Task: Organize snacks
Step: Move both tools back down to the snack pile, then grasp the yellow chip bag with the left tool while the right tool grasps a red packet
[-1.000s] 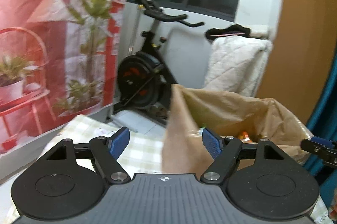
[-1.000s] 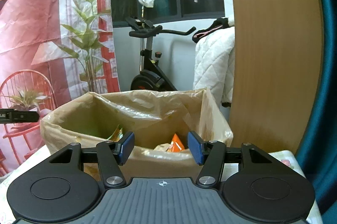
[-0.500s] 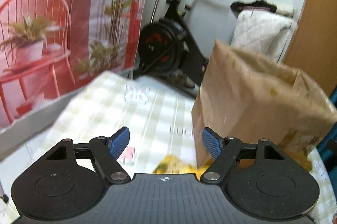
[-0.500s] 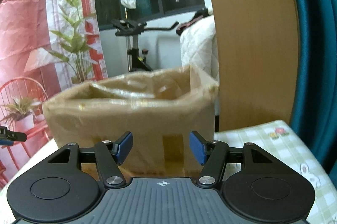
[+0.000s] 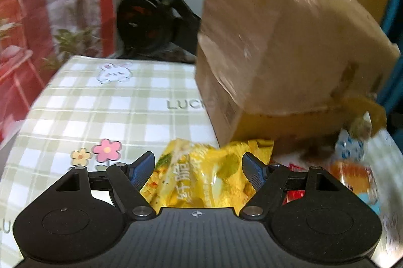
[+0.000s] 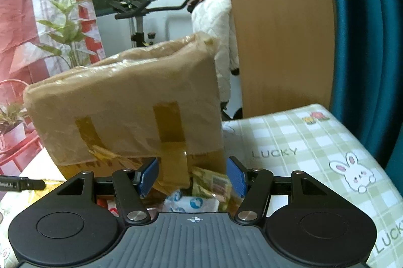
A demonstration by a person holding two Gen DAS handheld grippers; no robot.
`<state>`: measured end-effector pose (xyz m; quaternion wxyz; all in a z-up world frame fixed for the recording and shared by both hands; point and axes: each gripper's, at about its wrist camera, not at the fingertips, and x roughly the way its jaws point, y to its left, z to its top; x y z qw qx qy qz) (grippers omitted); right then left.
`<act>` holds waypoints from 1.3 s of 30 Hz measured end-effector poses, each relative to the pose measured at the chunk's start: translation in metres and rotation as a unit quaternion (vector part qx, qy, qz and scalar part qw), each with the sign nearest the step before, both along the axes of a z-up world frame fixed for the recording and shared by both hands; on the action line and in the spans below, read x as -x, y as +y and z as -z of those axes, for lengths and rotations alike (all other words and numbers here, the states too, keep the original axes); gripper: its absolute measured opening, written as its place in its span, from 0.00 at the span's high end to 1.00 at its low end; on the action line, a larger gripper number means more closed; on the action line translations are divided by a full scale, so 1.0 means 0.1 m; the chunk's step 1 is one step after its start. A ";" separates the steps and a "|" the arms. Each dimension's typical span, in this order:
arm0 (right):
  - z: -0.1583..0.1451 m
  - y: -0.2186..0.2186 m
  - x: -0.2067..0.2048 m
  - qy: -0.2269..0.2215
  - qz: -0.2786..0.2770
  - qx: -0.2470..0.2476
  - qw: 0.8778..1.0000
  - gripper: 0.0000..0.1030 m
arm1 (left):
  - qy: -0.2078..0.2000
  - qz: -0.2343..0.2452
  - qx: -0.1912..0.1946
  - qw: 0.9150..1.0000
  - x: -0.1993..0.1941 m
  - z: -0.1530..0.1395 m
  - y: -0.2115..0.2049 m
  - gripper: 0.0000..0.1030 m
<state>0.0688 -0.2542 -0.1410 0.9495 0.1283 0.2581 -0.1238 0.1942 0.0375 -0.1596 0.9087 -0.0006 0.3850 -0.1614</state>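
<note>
Fingers of the left gripper stand apart over a yellow snack bag on the checked counter, beside the cardboard box. From the right wrist, the right gripper, also apart and empty, faces the box's taped front, with a blue-white packet below.

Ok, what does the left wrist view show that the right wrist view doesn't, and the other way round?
Left wrist only: a yellow snack bag lying between the open left gripper fingers, not pinched, plus an orange packet to its right.

Right wrist only: the box's taped side with yellow tape strips, and the open right gripper aimed at its base.

Both: the plastic-wrapped cardboard box, a white-and-blue packet by it, and the checked tablecloth.
</note>
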 end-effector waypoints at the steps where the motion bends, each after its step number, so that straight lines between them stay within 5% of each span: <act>1: 0.02 0.00 -0.01 0.002 0.000 -0.001 1.000 0.45 | 0.011 0.006 0.007 1.000 -0.02 0.03 0.02 0.23; 14: 0.22 -0.15 -0.01 0.028 0.000 -0.024 0.999 0.45 | 0.037 0.017 0.038 0.998 -0.19 0.27 0.07 0.00; 25: 0.26 -0.12 -0.01 0.033 -0.010 -0.033 0.999 0.45 | 0.016 0.028 0.016 0.999 -0.22 0.34 -0.08 0.00; 30: 0.24 -0.10 0.00 0.031 -0.016 -0.031 0.999 0.45 | -0.001 0.039 0.002 0.999 -0.15 0.25 -0.19 0.23; 39: 0.24 -0.05 0.03 0.035 -0.034 -0.035 0.998 0.45 | -0.038 0.005 -0.006 0.999 0.18 0.08 -0.14 0.27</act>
